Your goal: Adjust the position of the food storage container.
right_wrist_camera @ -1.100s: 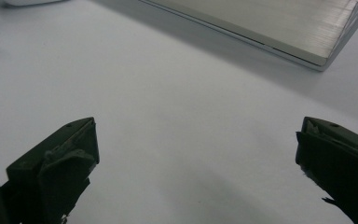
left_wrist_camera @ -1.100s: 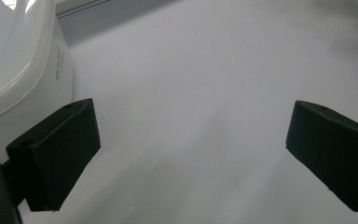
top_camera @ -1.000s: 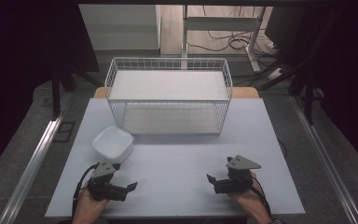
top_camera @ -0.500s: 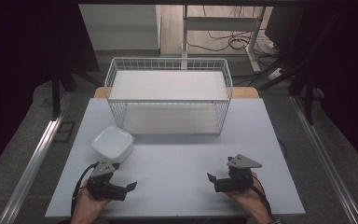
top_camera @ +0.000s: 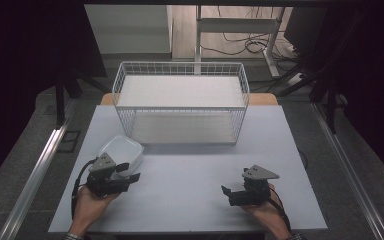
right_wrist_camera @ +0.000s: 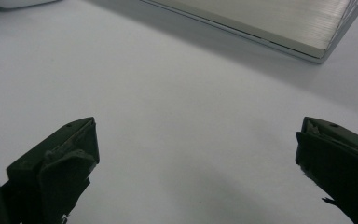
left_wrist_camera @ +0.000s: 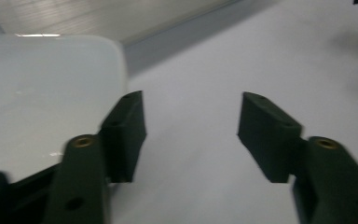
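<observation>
A white lidded container (top_camera: 123, 149) lies on the left part of the table, seen close up in the left gripper view (left_wrist_camera: 42, 93). My left gripper (top_camera: 130, 171) is right at its near right corner. Its jaws have just been closing and stand half apart (left_wrist_camera: 191, 116); only bare table shows between them, and the container lies outside the left jaw. My right gripper (top_camera: 225, 192) rests low at the front right of the table. Its jaws are spread wide (right_wrist_camera: 196, 135) and hold nothing.
A white wire basket (top_camera: 180, 122) with a pale floor stands at the back middle of the grey table (top_camera: 190, 175); its base (right_wrist_camera: 270, 23) shows in the right gripper view. Metal rails run along the floor on both sides.
My left gripper has moved forward and up to the container's near corner, and its jaws stand closer together. The right gripper has kept still.
</observation>
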